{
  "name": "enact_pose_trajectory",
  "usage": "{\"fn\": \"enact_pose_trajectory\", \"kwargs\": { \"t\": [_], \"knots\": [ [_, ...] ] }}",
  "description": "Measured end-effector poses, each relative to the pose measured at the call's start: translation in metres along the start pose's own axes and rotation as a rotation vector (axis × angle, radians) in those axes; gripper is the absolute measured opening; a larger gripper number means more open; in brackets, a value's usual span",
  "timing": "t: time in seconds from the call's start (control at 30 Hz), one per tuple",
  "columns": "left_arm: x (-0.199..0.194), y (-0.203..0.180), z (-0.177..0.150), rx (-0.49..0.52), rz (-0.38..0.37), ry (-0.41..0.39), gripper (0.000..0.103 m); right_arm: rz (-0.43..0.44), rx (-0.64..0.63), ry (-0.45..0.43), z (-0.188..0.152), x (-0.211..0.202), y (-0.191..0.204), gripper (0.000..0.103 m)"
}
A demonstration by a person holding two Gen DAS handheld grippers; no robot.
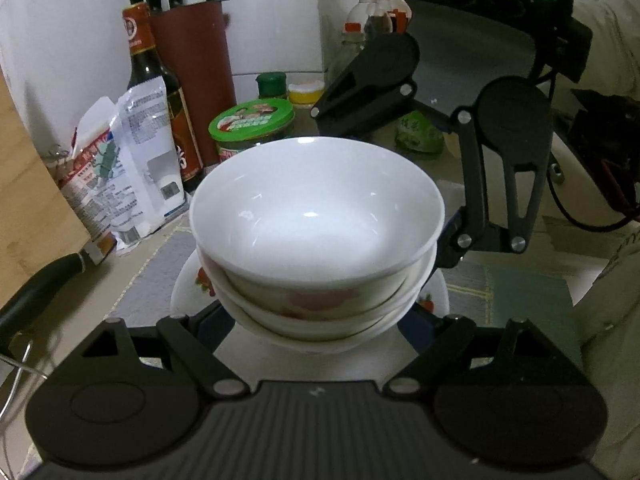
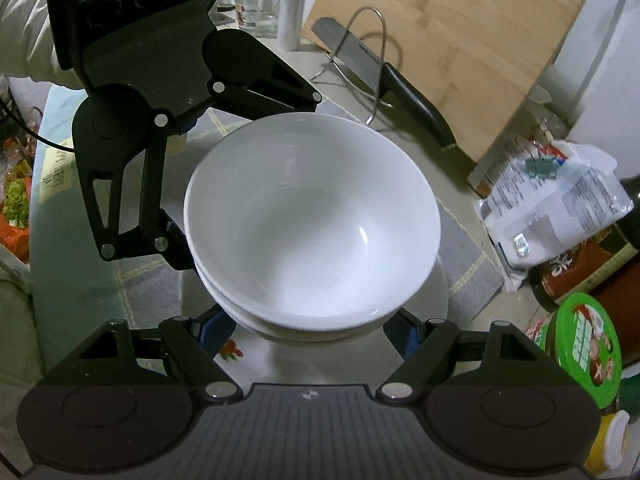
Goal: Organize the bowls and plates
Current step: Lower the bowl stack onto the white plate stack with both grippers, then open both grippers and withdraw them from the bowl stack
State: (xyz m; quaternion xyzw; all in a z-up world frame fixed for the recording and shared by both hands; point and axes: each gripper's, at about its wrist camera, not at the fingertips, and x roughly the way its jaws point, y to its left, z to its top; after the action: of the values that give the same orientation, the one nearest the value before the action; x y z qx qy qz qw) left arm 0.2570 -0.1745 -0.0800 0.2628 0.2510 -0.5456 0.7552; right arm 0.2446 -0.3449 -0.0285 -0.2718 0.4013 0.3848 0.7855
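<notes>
A plain white bowl (image 1: 316, 208) tops a nested stack of flower-printed bowls (image 1: 312, 300) standing on a flower-printed plate (image 1: 184, 288). My left gripper (image 1: 318, 322) reaches in from the near side, and its blue pads (image 1: 216, 320) press the lower bowls on both sides. In the right wrist view the same white bowl (image 2: 312, 220) and plate (image 2: 440, 292) show. My right gripper (image 2: 310, 334) is shut on the stack from the opposite side. One right finger (image 1: 452, 240) touches the bowls' flank. A left finger (image 2: 176, 248) does the same. All fingertips are hidden under the rims.
A grey mat (image 1: 160, 272) lies under the plate. Behind stand a green-lidded jar (image 1: 252, 120), a sauce bottle (image 1: 160, 80), a knife block (image 1: 192, 60) and food packets (image 1: 120, 168). A cleaver (image 2: 416, 100), wire rack (image 2: 376, 60) and bamboo board (image 2: 460, 40) sit close by.
</notes>
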Motion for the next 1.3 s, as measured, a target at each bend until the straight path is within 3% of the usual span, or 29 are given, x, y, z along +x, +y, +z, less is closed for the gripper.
{"fn": "enact_pose_trajectory", "kwargs": {
  "t": [0.6,0.73,0.9,1.03,1.3],
  "knots": [
    [0.010,0.005,-0.001,0.001,0.009,0.008,0.089,0.010,0.037,0.001,-0.006,0.009,-0.014,0.084],
    [0.007,0.002,-0.003,0.001,0.044,-0.006,0.096,0.025,0.061,-0.017,-0.008,0.006,-0.015,0.101],
    [-0.003,-0.005,-0.008,-0.029,0.127,-0.023,0.100,0.005,0.061,-0.021,-0.015,0.001,-0.013,0.103],
    [-0.021,-0.016,-0.016,-0.118,0.211,-0.056,0.100,-0.018,0.038,-0.030,-0.020,-0.008,-0.008,0.103],
    [-0.071,-0.054,-0.022,-0.249,0.453,-0.235,0.102,-0.172,0.114,-0.006,-0.015,-0.037,0.020,0.103]
  ]
}}
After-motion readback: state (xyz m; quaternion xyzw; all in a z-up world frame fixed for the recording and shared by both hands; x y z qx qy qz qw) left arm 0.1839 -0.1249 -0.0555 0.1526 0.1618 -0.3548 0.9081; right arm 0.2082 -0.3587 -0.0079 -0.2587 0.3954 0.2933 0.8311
